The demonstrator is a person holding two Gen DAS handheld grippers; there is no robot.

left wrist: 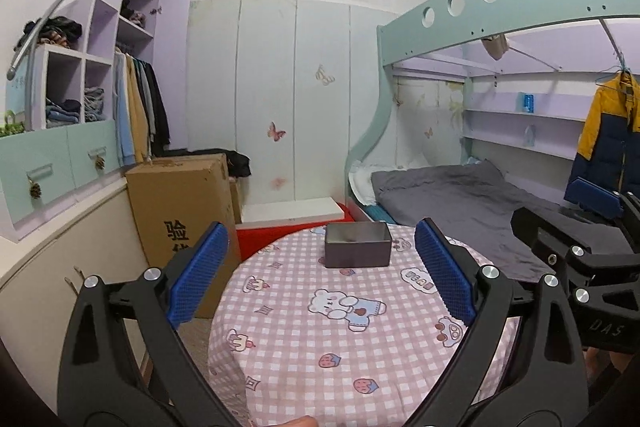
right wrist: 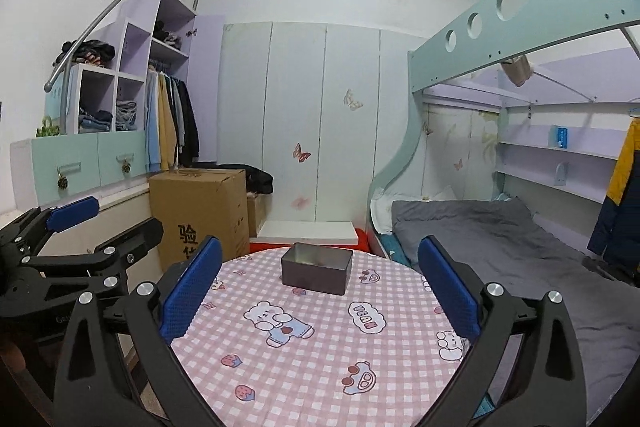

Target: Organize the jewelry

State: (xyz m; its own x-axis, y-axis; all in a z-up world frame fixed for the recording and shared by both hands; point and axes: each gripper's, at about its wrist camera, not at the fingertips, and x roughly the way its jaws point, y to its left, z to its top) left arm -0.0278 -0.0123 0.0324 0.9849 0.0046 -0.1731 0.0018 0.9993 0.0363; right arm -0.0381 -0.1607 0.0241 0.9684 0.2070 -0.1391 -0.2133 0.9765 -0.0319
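An open grey metal tin (left wrist: 357, 245) stands at the far side of a round table covered with a pink checked cloth (left wrist: 320, 339). My left gripper (left wrist: 322, 273) hovers over the near part of the table, open, with nothing between its blue pads (left wrist: 200, 275). In the right wrist view the same tin (right wrist: 316, 269) sits ahead of my right gripper (right wrist: 320, 289), which is wide open and empty. Each gripper shows beside the other: the right gripper (left wrist: 572, 215) at the right edge, the left gripper (right wrist: 108, 223) at the left edge. No jewelry can be made out.
A tall cardboard box (left wrist: 180, 211) stands left of the table, in front of low cabinets (left wrist: 48, 267). A bunk bed with grey bedding (left wrist: 460, 195) is to the right. White wardrobe doors (left wrist: 288, 99) close off the back.
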